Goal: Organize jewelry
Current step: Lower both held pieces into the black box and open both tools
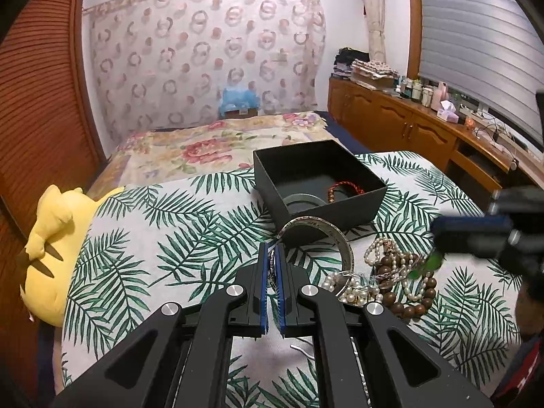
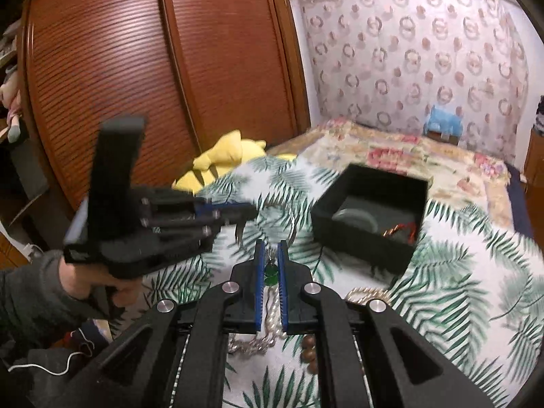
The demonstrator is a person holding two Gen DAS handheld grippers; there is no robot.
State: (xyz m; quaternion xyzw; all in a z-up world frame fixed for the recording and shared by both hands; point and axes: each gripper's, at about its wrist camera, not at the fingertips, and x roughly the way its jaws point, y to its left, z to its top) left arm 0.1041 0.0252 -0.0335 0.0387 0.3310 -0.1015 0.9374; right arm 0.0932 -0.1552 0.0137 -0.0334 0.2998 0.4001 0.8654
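Note:
An open black box (image 1: 319,183) stands on the palm-print cloth; it also shows in the right wrist view (image 2: 370,214). Inside lie a grey ring-shaped bangle (image 1: 302,202) and a red cord bracelet (image 1: 345,188). My left gripper (image 1: 272,251) is shut on a silver bangle (image 1: 326,234) and holds it lifted in front of the box. My right gripper (image 2: 271,248) is shut on a green bead piece (image 2: 271,272), lifted above the cloth. A pile of pearl strands (image 1: 384,258) and brown wooden beads (image 1: 408,302) lies right of the left gripper.
A yellow plush toy (image 1: 54,248) lies at the cloth's left edge. A floral bedspread (image 1: 217,146) stretches behind the box. A wooden cabinet (image 1: 408,125) with bottles runs along the right. A louvred wooden wardrobe (image 2: 136,68) stands on the left.

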